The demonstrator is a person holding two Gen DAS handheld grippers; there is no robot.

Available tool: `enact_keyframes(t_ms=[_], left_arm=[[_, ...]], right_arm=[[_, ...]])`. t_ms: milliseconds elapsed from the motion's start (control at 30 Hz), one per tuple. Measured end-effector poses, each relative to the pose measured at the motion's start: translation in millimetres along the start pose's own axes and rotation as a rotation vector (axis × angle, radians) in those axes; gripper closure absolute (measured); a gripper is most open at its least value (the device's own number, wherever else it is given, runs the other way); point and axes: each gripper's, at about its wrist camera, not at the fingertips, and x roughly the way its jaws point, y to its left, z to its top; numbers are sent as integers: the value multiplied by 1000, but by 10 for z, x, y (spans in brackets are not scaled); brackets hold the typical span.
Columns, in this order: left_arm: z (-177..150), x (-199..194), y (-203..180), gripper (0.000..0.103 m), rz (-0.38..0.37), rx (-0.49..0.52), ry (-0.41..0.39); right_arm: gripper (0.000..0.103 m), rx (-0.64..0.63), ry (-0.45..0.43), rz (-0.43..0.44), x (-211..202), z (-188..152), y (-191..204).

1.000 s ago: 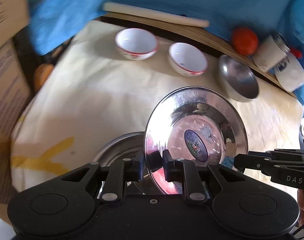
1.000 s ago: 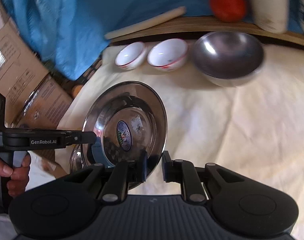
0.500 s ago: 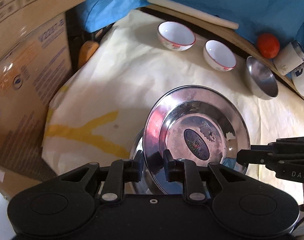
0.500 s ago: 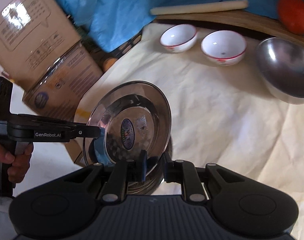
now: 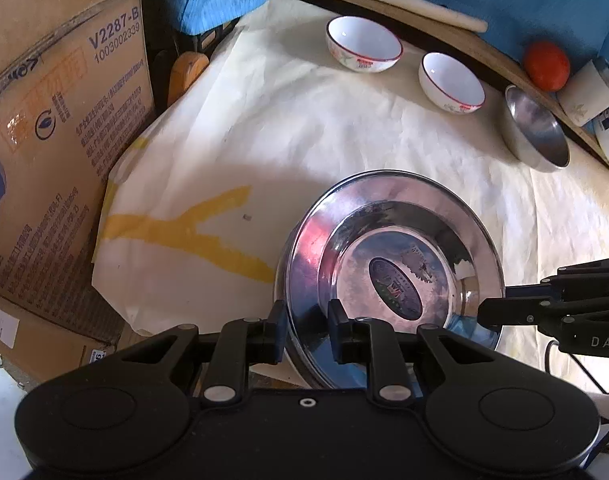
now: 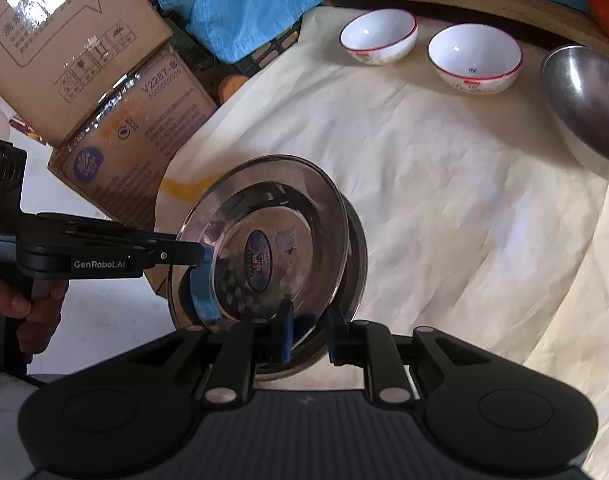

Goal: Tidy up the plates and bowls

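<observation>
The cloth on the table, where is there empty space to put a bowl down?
The cloth lies bare in the middle, between the two white bowls at the back and the steel plate in front. Left of the plate, around the yellow streak, is bare too. The far right, by the steel bowl, is crowded.

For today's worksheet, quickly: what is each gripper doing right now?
Left gripper: closed on the rim of the steel plate.
Right gripper: closed on the same steel plate's rim, on another side.
</observation>
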Motion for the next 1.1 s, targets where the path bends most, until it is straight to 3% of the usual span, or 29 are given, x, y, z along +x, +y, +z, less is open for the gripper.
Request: enact_keyframes(t_ms=[667, 967, 1100], left_arm=[[2, 5, -93, 79, 49, 71, -11], [6, -14, -99, 79, 45, 65, -17], [6, -35, -104, 78, 49, 64, -20]], right_arm=[[80, 24, 28, 9, 33, -2, 11], [68, 41, 20, -7, -7, -13, -6], [58, 25, 26, -7, -7, -7, 34]])
